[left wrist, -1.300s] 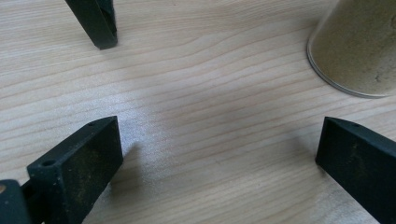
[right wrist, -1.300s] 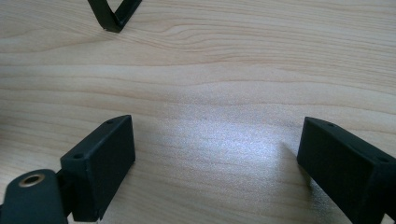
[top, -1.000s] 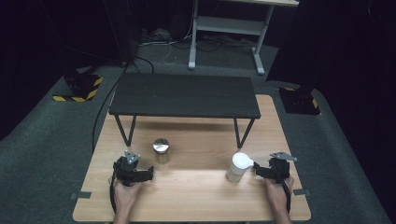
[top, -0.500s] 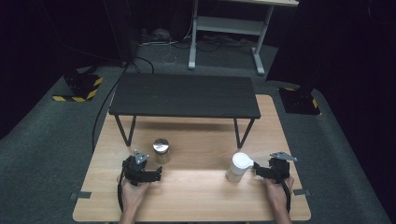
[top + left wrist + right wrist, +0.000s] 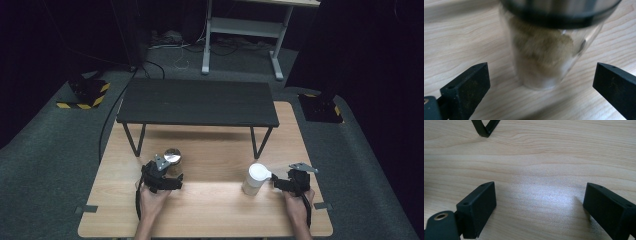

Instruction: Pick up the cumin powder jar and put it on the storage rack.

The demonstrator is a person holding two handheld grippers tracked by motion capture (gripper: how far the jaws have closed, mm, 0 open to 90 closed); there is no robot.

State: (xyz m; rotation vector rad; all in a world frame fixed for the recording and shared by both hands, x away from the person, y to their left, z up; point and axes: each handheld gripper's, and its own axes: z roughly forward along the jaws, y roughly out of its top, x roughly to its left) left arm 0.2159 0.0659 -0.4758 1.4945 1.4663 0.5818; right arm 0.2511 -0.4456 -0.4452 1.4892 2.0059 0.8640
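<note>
Near the tabletop's (image 5: 210, 220) front-left corner, we are bringing the left gripper (image 5: 541, 82), jaws wide apart, around a clear jar (image 5: 544, 55); squaring up on its body below the lid seems wise, while the right gripper (image 5: 539, 205) is idling open beside a white cup (image 5: 255, 178).

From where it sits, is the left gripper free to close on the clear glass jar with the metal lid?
Probably yes. The left gripper has its jaws open on either side of the clear glass jar with the metal lid, with bare wooden table between them.
</note>
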